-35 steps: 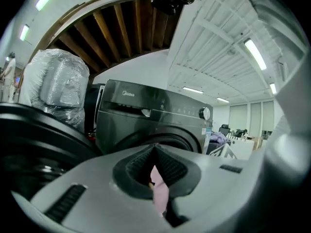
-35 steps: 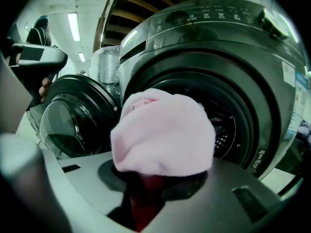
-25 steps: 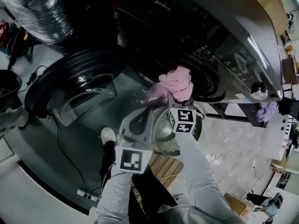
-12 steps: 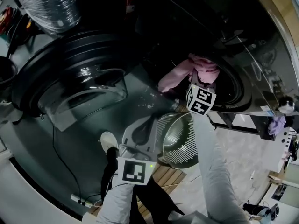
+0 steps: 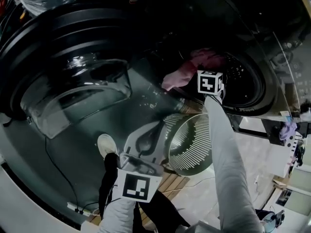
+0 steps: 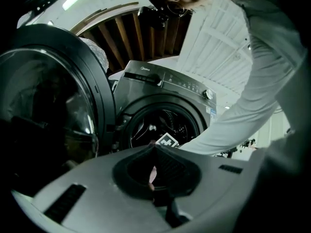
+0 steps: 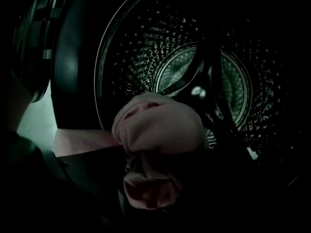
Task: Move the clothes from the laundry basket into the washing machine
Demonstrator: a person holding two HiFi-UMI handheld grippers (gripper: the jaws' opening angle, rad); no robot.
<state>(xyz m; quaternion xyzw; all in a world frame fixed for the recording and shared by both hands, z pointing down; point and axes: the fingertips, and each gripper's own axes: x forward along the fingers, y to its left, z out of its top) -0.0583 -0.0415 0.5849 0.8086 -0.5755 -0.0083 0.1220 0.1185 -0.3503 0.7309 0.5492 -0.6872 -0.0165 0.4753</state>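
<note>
A pink garment (image 5: 179, 76) hangs over the lip of the washing machine's drum opening (image 5: 243, 86). My right gripper (image 5: 206, 66) reaches into that opening, its marker cube (image 5: 210, 82) just outside. In the right gripper view the garment (image 7: 160, 125) is bunched between the dark jaws of that gripper (image 7: 153, 176), in front of the perforated drum (image 7: 204, 76). The jaws are opening and the cloth still lies between them. My left gripper (image 5: 156, 127) is shut, with nothing visible in it, beside the round slatted laundry basket (image 5: 192, 147). In its own view the left gripper (image 6: 154, 149) faces the machine.
The round machine door (image 5: 73, 81) stands swung open at the left, with its glass bowl facing up. A cable (image 5: 53, 169) runs over the grey floor. A shoe (image 5: 106, 144) shows beside the left gripper. Wooden slats (image 5: 170, 183) lie under the basket.
My right gripper has carried the pink garment from in front of the basket up and into the drum opening. The left gripper has sunk a little and stays by the basket.
</note>
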